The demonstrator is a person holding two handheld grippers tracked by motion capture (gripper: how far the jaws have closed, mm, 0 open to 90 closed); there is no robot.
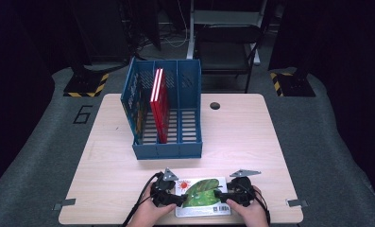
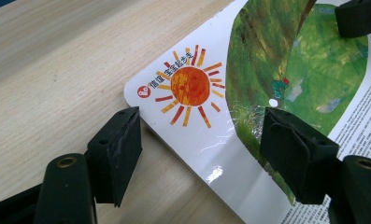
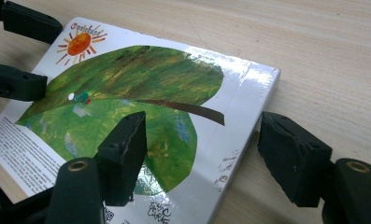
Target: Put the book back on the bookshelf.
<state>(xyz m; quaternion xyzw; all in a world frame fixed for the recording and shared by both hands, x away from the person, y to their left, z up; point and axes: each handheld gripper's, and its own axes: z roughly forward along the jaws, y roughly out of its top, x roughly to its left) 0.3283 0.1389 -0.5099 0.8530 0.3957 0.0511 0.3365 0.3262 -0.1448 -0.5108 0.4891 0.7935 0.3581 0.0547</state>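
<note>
The book point(image 1: 202, 196) lies flat on the tabletop point(image 1: 105, 142), long axis running between both tongs: left tongs point(image 2: 199, 140) and right tongs point(image 3: 202, 149) gape apart, each straddling one short edge.

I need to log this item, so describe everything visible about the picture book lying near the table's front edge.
The picture book is a thick, glossy board book lying flat, back cover up, near the front edge of the wooden table. The white cover shows a large green leaf, an orange sun at one corner, small print and a barcode. The open left gripper straddles its sun end; the open right gripper straddles the opposite edge. Contact cannot be told.
</note>
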